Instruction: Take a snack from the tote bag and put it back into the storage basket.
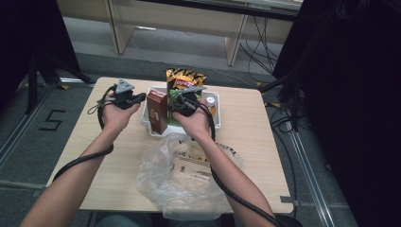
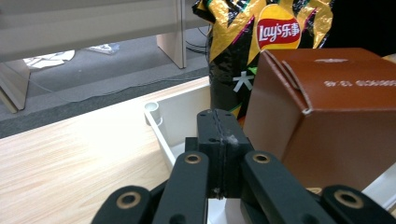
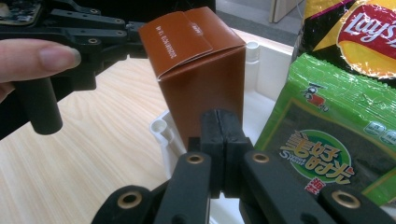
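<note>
A white tray (image 1: 146, 121) on the wooden table holds a brown carton (image 1: 157, 111) standing upright, a black-and-gold Lay's chips bag (image 1: 182, 78) behind it and a green seaweed pack (image 3: 327, 140). My left gripper (image 1: 137, 98) hovers left of the tray, its jaws pressed together with nothing between them (image 2: 219, 116), pointing at the tray's corner (image 2: 154, 112) and the carton (image 2: 327, 112). My right gripper (image 1: 174, 108) is over the tray beside the carton, also shut and empty (image 3: 223, 116). It faces the carton (image 3: 201, 70), with the seaweed pack on its right.
A crumpled clear plastic bag (image 1: 184, 175) with printed paper inside lies on the table's near side, under my right forearm. A small round-topped container (image 1: 211, 101) stands at the tray's right. Bare tabletop (image 1: 94, 156) lies to the left. Desk legs and cables are beyond the far edge.
</note>
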Demonstrator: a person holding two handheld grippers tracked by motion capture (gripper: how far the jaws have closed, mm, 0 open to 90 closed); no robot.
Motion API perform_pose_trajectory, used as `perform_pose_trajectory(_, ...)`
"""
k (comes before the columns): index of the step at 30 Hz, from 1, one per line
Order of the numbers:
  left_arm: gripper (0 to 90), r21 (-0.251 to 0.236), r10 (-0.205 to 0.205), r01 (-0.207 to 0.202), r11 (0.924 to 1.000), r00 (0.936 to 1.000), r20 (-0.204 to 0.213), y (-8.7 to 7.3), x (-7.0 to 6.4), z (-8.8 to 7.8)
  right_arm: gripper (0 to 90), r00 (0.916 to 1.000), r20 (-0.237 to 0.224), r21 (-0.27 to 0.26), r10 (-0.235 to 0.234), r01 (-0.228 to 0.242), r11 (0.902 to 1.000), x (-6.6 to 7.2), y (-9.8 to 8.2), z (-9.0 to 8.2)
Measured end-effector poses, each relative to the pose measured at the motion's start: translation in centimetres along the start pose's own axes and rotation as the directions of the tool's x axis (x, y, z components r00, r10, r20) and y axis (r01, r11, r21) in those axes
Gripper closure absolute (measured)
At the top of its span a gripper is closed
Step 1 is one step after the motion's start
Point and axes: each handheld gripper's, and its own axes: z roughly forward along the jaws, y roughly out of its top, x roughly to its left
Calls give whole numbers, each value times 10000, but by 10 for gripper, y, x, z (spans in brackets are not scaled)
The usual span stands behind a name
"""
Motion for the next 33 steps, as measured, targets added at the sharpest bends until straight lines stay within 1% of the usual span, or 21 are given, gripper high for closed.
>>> perform_pose_trajectory(2, 892, 7, -91, 91, 10000, 10000, 11, 0, -1, 1, 900, 9999, 74, 31, -89, 89, 10000, -1, 1, 1)
perform_pose_trajectory(3, 892, 31, -37, 37, 10000, 10000, 0, 2, -1, 2, 900, 10000, 73, 126, 22, -23, 9999, 1, 3, 2)
perform_pose_trajectory(5, 892, 111, 36, -36, 9999, 10000, -41, 3, 0, 3, 900, 10000, 58, 131, -22, 22, 9999, 1, 5, 4)
perform_pose_trajectory(6, 892, 130, -66, 66, 9999, 10000, -6, 3, -1, 4, 900, 9998, 114, 119, -145, 143, 9998, 1, 5, 5)
perform_pose_trajectory(8, 892, 123, 10, -10, 9999, 10000, 0, 3, -1, 4, 900, 9999, 135, 199, -86, 83, 9998, 1, 5, 6)
perform_pose_trajectory(9, 892, 120, -41, 40, 9999, 10000, 28, 3, -2, 4, 900, 9999, 147, 12, -30, 30, 10000, 2, 5, 9)
perform_pose_trajectory(11, 892, 127, 5, -5, 9999, 10000, 33, 2, -2, 4, 900, 9999, 128, 253, -15, 11, 9997, 2, 5, 8)
perform_pose_trajectory(12, 892, 180, -1, 0, 9998, 10000, 21, 1, -2, 4, 900, 9998, 180, 79, -50, 48, 10000, 2, 4, 11)
perform_pose_trajectory(14, 892, 170, 24, -24, 9999, 10000, 47, 1, -3, 4, 900, 9997, 231, 97, -70, 68, 9999, 2, 4, 13)
perform_pose_trajectory(15, 892, 169, 42, -43, 9998, 10000, 57, 1, -3, 4, 900, 9997, 185, 296, -154, 149, 9995, 2, 4, 12)
perform_pose_trajectory(16, 892, 165, 11, -12, 9999, 10000, 83, 0, -4, 5, 900, 9998, 178, 346, -25, 19, 9994, 3, 4, 12)
perform_pose_trajectory(18, 891, 115, 69, -71, 9999, 9998, 160, 0, -5, 5, 900, 9995, 244, 271, -211, 205, 9994, 2, 5, 14)
perform_pose_trajectory(19, 891, 80, 52, -54, 10000, 9998, 186, 0, -5, 5, 900, 9996, 274, 105, -72, 70, 9999, 3, 5, 15)
perform_pose_trajectory(20, 892, 69, 32, -34, 10000, 9998, 200, -1, -5, 5, 900, 9994, 284, 258, 195, -202, 9995, 5, 6, 14)
perform_pose_trajectory(21, 892, 38, 76, -77, 10000, 9997, 228, -1, -5, 5, 900, 9996, 241, 264, -134, 128, 9996, 3, 7, 14)
perform_pose_trajectory(22, 892, 33, 106, -107, 9999, 9996, 261, -1, -5, 5, 900, 9995, 275, 187, -120, 114, 9998, 3, 8, 15)
perform_pose_trajectory(23, 892, 45, 133, -134, 9999, 9996, 260, -1, -6, 5, 900, 9995, 275, 366, 133, -143, 9992, 5, 9, 13)
perform_pose_trajectory(24, 892, 44, 149, -150, 9999, 9995, 292, -1, -7, 5, 900, 9997, 244, 240, -10, 4, 9997, 4, 9, 14)
perform_pose_trajectory(26, 892, 43, 163, -164, 9999, 9994, 294, -1, -7, 4, 900, 9995, 308, 228, -49, 42, 9997, 4, 10, 14)
perform_pose_trajectory(28, 891, 42, 188, -189, 9998, 9994, 298, -1, -6, 4, 900, 9991, 411, 18, -61, 60, 10000, 3, 9, 16)
perform_pose_trajectory(33, 892, 31, 186, -187, 9998, 9993, 327, -1, -8, 2, 900, 9991, 411, 123, -136, 131, 9998, 2, 10, 17)
